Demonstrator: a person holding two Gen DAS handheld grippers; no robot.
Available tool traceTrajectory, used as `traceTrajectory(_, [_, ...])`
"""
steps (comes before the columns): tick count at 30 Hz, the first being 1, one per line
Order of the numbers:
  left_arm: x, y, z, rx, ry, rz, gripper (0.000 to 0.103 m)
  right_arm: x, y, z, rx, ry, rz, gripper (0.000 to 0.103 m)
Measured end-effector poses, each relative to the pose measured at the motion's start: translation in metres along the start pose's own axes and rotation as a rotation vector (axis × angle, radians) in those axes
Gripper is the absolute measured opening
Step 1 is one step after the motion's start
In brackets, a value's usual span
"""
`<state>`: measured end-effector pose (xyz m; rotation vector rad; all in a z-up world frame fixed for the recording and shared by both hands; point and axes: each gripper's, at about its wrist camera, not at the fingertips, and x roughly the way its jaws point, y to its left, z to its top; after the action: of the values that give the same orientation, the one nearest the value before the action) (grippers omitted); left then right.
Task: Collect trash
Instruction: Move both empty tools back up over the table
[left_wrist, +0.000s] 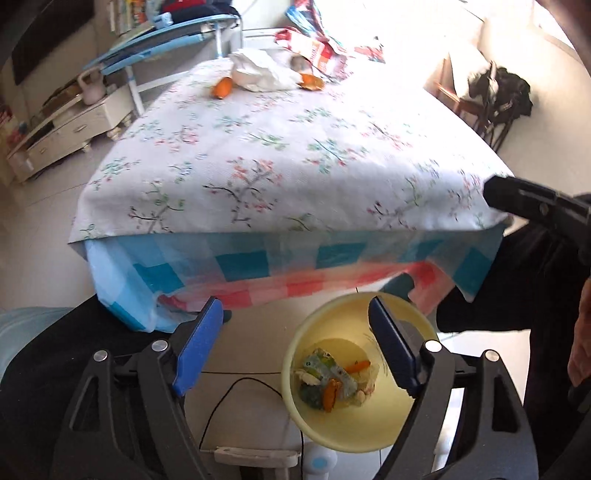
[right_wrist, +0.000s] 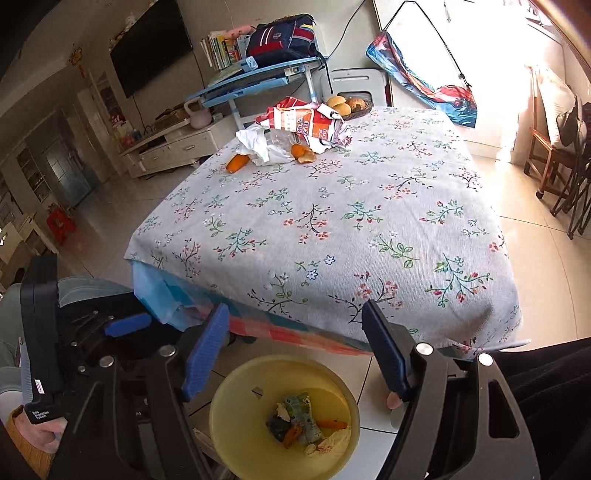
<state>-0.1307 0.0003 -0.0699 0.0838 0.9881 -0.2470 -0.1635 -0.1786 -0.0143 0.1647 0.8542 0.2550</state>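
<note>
A yellow bin stands on the floor below the table's near edge. Crumpled wrappers and orange peel lie at its bottom. My left gripper hangs open above the bin with nothing between its blue pads. My right gripper is open and empty over it too. At the far end of the floral tablecloth lie an orange piece, a white plastic bag, orange peel and a red and white packet.
A basket of buns sits at the table's far edge. A blue desk stands behind the table and wooden chairs to the right. A power strip and cable lie on the floor by the bin. A person's dark trouser leg is close on the right.
</note>
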Motion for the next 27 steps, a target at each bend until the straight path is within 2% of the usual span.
traceTrajectory(4, [-0.005,0.024,0.005,-0.113,-0.032,0.028,0.08,0.001,0.006,0.0,-0.027,-0.005,-0.013,0.072])
traceTrajectory(7, [-0.008,0.034,0.007,-0.156,-0.052,0.041,0.081,0.001,0.01,-0.001,-0.049,-0.014,-0.024,0.072])
traceTrajectory(17, [-0.013,0.039,0.008,-0.187,-0.087,0.067,0.086,0.001,0.02,-0.002,-0.097,-0.033,-0.049,0.072])
traceTrajectory(27, [-0.016,0.048,0.007,-0.244,-0.106,0.082,0.086,-0.003,0.027,-0.001,-0.115,-0.054,-0.031,0.072])
